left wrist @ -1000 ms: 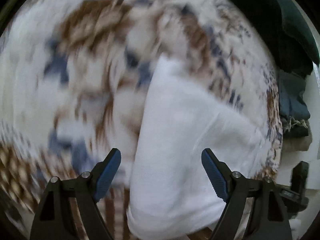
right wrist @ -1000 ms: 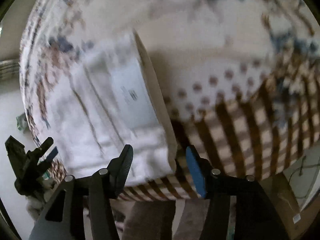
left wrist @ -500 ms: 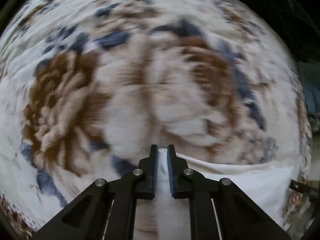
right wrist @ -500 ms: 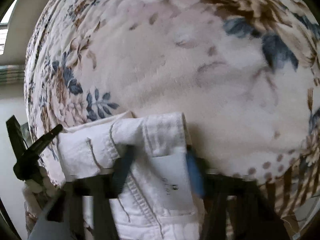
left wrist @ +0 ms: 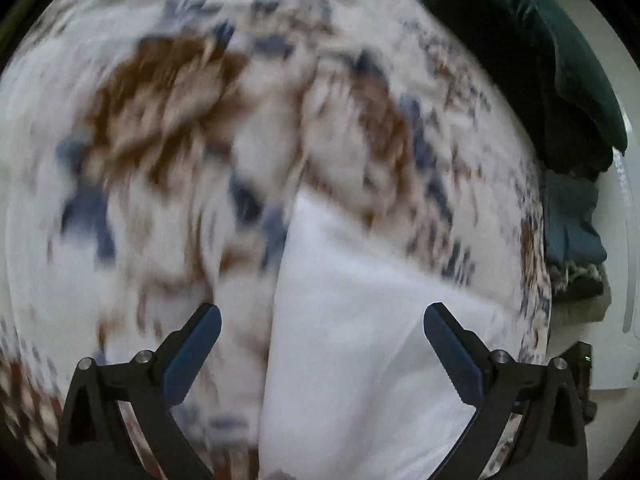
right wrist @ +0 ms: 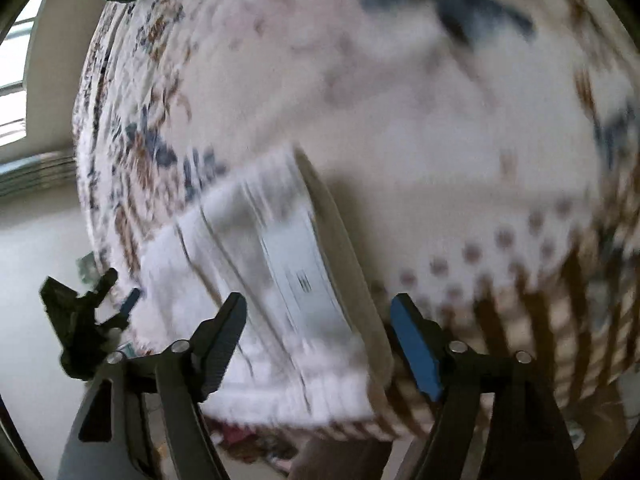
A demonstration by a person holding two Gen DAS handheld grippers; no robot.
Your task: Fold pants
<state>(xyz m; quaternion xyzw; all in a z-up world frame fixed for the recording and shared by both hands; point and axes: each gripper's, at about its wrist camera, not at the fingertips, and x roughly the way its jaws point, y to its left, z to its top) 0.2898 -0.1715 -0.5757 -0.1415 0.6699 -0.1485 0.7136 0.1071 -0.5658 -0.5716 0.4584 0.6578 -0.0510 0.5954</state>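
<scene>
While both views are blurred, the main things can be read. Left wrist view: the left tool [left wrist: 322, 340] has its jaws spread wide, nothing between them, above a floral blanket [left wrist: 168, 128] w/ brown and blue flowers on a bed. The white pants [left wrist: 360, 340] lie folded on the blanket, reaching from the bottom centre toward the right finger. At far right is a dark green cushion [left wrist: 532, 64], w/ a pile of folded clothes [left wrist: 572, 240] below it. Right wrist view: the left tool [right wrist: 86, 320] shows at left edge. The pants [right wrist: 264, 280], w/ a printed label visible inside, lie near the blanket [right wrist: 400, 100] edge. The right tool [right wrist: 320, 340] is wide apart too, holding nothing, just above the pants.
</scene>
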